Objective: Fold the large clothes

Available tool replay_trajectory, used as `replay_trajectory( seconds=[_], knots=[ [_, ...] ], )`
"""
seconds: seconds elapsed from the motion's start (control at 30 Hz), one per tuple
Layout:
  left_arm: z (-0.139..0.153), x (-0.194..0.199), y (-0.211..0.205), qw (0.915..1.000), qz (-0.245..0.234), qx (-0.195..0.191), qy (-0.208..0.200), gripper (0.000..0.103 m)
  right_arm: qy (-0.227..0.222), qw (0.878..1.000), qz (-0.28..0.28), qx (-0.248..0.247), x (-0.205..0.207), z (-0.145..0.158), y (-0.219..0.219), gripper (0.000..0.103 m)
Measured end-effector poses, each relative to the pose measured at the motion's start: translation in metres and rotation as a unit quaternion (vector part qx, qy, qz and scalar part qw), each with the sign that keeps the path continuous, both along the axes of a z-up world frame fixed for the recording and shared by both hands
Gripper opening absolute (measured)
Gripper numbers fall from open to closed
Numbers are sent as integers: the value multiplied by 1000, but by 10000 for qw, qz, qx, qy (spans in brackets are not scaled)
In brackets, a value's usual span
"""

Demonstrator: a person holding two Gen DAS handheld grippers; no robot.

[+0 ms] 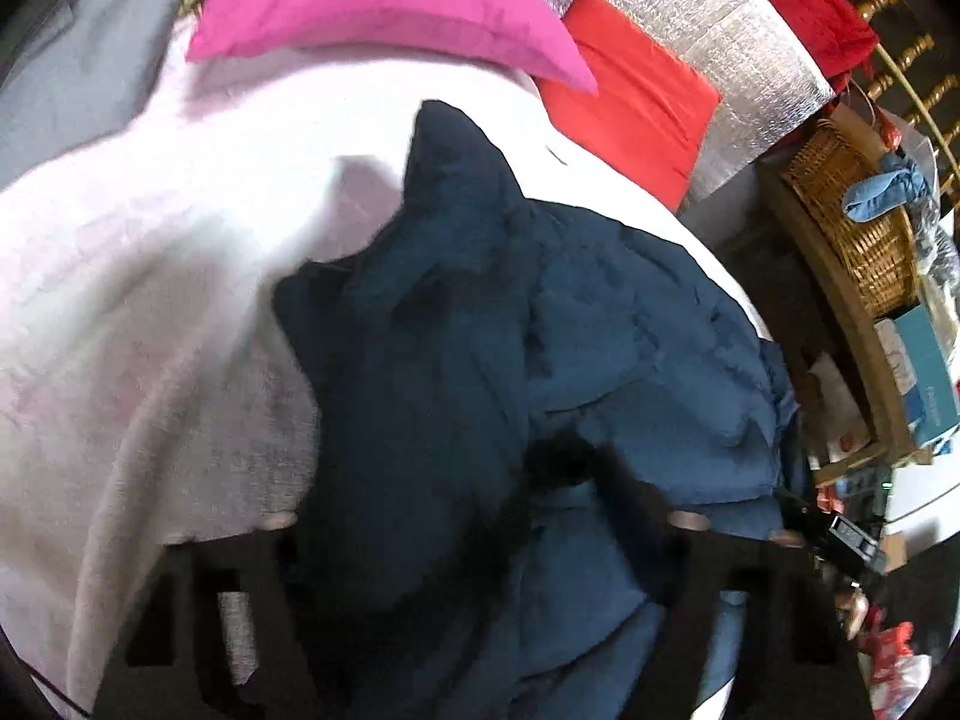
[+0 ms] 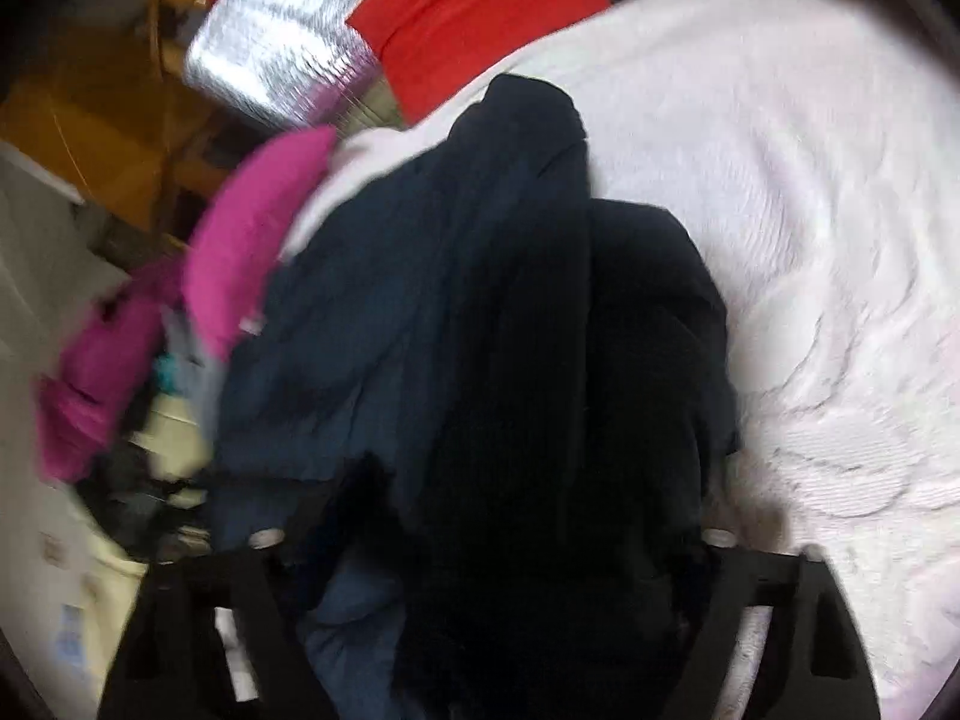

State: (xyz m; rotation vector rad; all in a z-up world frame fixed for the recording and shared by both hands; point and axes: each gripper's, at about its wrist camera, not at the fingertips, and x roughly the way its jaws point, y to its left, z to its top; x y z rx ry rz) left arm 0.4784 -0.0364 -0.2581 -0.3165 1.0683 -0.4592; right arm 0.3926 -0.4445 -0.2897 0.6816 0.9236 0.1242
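A large dark navy garment (image 1: pixel 492 324) lies bunched on a white bedspread (image 1: pixel 150 276). In the left wrist view its cloth runs down between my left gripper's black fingers (image 1: pixel 228 618), so my left gripper (image 1: pixel 480 540) is shut on it. In the right wrist view the same navy garment (image 2: pixel 480 330) hangs in dark folds over the white bedspread (image 2: pixel 810 252) and fills the gap between the fingers (image 2: pixel 780 618). My right gripper (image 2: pixel 492 546) is shut on the cloth. Both fingertip pairs are hidden by fabric.
A pink pillow (image 1: pixel 372 0) and a red pillow (image 1: pixel 630 102) lie at the head of the bed against a silver padded panel (image 1: pixel 720 30). A wicker basket (image 1: pixel 858 210) and boxes stand on a wooden shelf at the right. Pink cloth (image 2: pixel 240 252) lies off the bed's left.
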Motion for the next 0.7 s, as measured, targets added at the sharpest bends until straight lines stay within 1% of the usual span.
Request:
replay_trajectory(
  seconds=[0.03, 0.07, 0.1, 0.13, 0.17, 0.2, 0.3, 0.4, 0.5, 0.57, 0.7],
  knots=[
    [1, 0, 1, 10000, 48, 31, -23, 54, -10, 10000, -43, -74, -1, 3, 4, 54],
    [2, -3, 2, 9999, 135, 54, -52, 44, -58, 9997, -106, -200, -2, 8, 8, 51],
    [3, -5, 6, 9998, 183, 52, -75, 38, -96, 9991, -125, -398, -4, 13, 13, 47],
    [4, -6, 9, 9997, 228, 21, -103, 36, -148, 9977, -138, -644, -6, 18, 21, 43],
    [4, -7, 11, 9996, 264, -23, -133, 33, -196, 9961, -167, -841, -7, 23, 27, 42],
    [8, -10, 13, 9994, 288, -64, -179, 31, -225, 9950, -209, -953, -8, 27, 32, 40],
    [22, -25, 16, 9988, 295, -163, -366, 28, -354, 9934, -339, -1035, -15, 38, 39, 38],
    [34, -39, 29, 9982, 241, -297, -469, 27, -507, 9926, -363, -1043, -28, 54, 47, 37],
    [39, -57, 49, 9982, 202, -406, -386, 27, -534, 9931, -331, -988, -41, 65, 53, 37],
    [40, -65, 57, 9983, 188, -450, -305, 27, -488, 9938, -297, -953, -49, 67, 59, 37],
    [32, -77, 74, 9989, 183, -418, -93, 27, -451, 9957, -217, -778, -65, 68, 63, 37]
  ],
)
